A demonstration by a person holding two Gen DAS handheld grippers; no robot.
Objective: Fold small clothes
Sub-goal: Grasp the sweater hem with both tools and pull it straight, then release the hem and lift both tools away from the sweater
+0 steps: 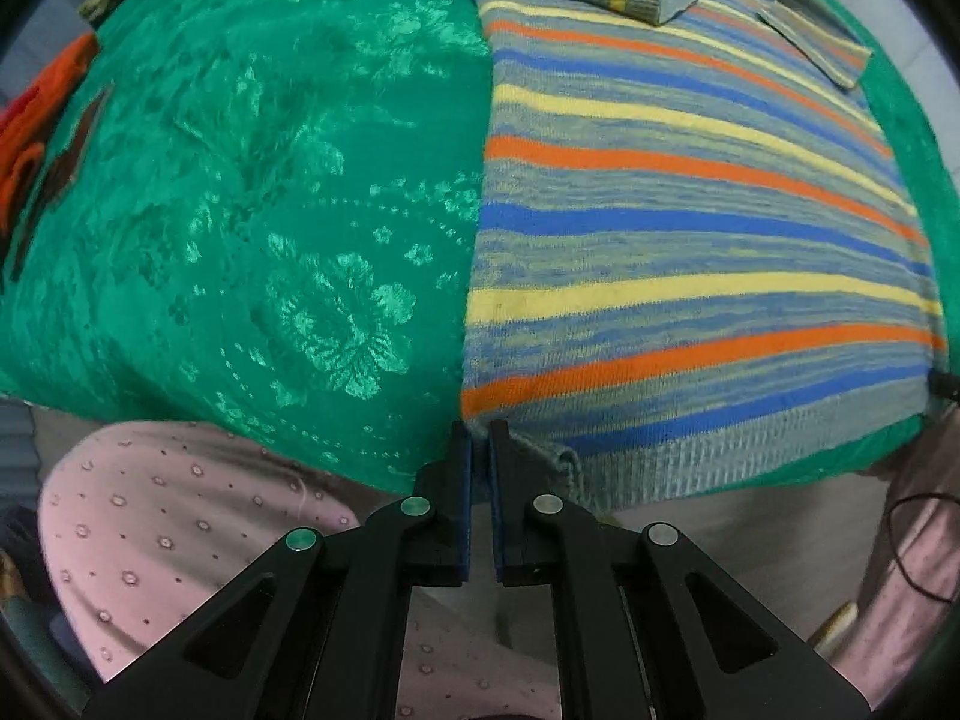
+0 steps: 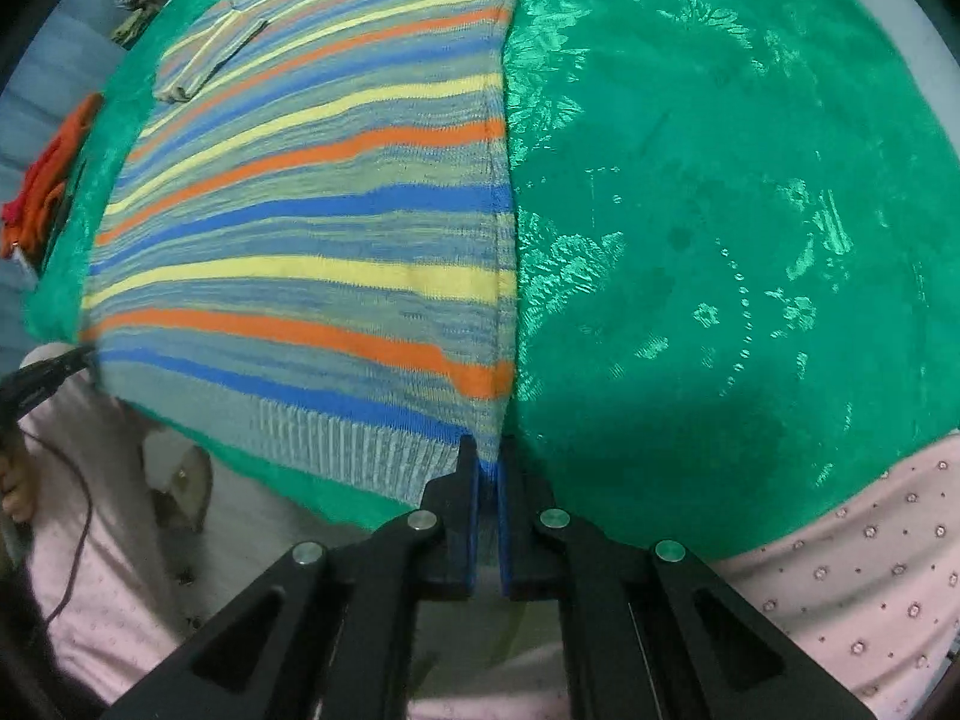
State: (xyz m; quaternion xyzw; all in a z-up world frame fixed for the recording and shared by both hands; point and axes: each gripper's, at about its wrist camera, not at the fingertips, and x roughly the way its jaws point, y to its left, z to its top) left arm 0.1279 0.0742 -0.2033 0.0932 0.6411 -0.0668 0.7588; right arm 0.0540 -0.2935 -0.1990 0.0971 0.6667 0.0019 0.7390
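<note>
We see one striped sweater (image 1: 690,228) spread flat on a green floral cloth (image 1: 270,210), filling the right half of the left wrist view and the left half of the right wrist view. Both sleeves lie folded inward across its top.

Our left gripper (image 1: 480,438) has its jaws pressed nearly together, pinching the sweater's ribbed hem at its lower left corner. Our right gripper (image 2: 489,456) pinches the opposite hem corner, low in the middle of its frame.

Only the right wrist view shows the left gripper from outside, as a dark shape at the left edge, with a hand and a cable below it. An orange-red garment (image 1: 36,126) lies at the far left in both views. Pink dotted clothing (image 1: 168,534) fills the lower corners. Nothing lies on the sweater's body.
</note>
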